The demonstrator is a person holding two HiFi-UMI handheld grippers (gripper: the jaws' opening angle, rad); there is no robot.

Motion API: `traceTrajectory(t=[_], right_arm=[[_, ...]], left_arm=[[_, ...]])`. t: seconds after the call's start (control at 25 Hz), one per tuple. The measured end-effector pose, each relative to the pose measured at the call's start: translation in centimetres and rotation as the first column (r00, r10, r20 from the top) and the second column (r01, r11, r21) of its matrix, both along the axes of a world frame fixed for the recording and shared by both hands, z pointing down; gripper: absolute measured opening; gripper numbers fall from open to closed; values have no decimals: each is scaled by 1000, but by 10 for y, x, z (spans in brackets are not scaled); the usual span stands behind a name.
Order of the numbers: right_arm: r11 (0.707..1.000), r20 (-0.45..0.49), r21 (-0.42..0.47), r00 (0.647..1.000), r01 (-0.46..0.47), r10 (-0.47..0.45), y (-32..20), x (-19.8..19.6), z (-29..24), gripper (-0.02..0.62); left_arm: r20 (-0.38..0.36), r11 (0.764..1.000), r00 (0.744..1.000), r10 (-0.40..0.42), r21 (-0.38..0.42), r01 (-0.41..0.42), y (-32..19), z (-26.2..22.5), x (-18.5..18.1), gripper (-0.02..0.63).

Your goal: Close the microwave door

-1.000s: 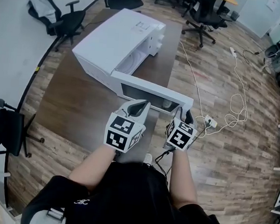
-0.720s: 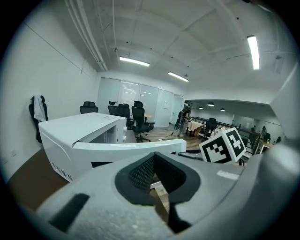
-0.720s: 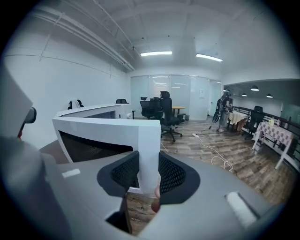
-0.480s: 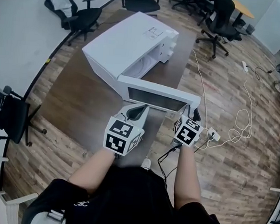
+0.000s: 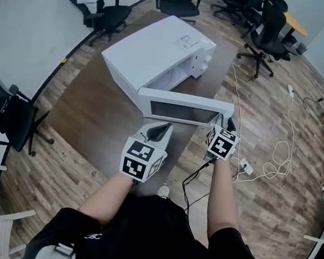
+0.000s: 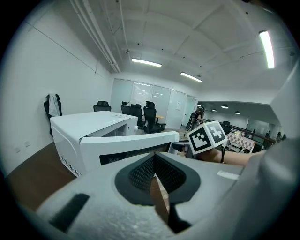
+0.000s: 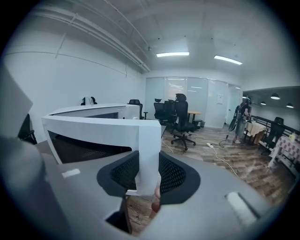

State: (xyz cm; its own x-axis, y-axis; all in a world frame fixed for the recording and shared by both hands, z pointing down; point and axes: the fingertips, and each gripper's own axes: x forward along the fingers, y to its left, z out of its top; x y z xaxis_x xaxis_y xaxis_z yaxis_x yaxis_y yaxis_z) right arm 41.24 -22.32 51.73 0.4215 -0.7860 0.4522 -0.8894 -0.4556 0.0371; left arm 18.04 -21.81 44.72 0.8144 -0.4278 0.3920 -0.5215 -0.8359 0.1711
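Observation:
A white microwave [image 5: 157, 50] stands on a brown table [image 5: 102, 110] with its door [image 5: 183, 107] swung out toward me. My right gripper [image 5: 225, 125] is shut on the door's free edge; in the right gripper view that white edge [image 7: 147, 140] sits pinched between the pads. My left gripper [image 5: 161, 130] hovers just in front of the door's lower face, shut and empty. From the left gripper view, the door [image 6: 126, 147] and the microwave body [image 6: 89, 124] lie ahead, and the right gripper's marker cube [image 6: 208, 136] shows at the door's end.
Black office chairs [image 5: 106, 15] stand along the white wall and behind the table. A white cable [image 5: 238, 112] and a power strip [image 5: 246, 168] lie on the wood floor to the right. The table's near edge runs below my left gripper.
The door's free end has swung a little toward the microwave, with the right gripper on it. The left gripper has stayed just in front of the door.

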Motion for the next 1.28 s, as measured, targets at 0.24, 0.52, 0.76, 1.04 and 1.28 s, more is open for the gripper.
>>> traceTrajectory(t=[0.24, 0.52, 0.76, 1.04, 1.28], right_arm=[[997, -23, -2, 997, 79, -79, -40, 16, 0, 141], [990, -46, -1, 988, 144, -144, -82, 28, -2, 143], [982, -68, -12, 979, 190, -190, -116, 33, -4, 144], [974, -92, -22, 970, 224, -225, -154, 33, -5, 141], [969, -116, -36, 962, 245, -247, -182, 31, -7, 132]], left_arm=[[13, 999, 999, -53, -1, 53, -6, 5, -1, 11], [15, 995, 995, -97, 19, 97, -14, 3, 0, 11], [14, 991, 991, -133, 24, 132, -21, 2, -1, 11], [16, 983, 983, -182, 24, 182, -32, 4, 2, 11], [24, 971, 971, -239, 9, 239, -50, 11, -5, 11]])
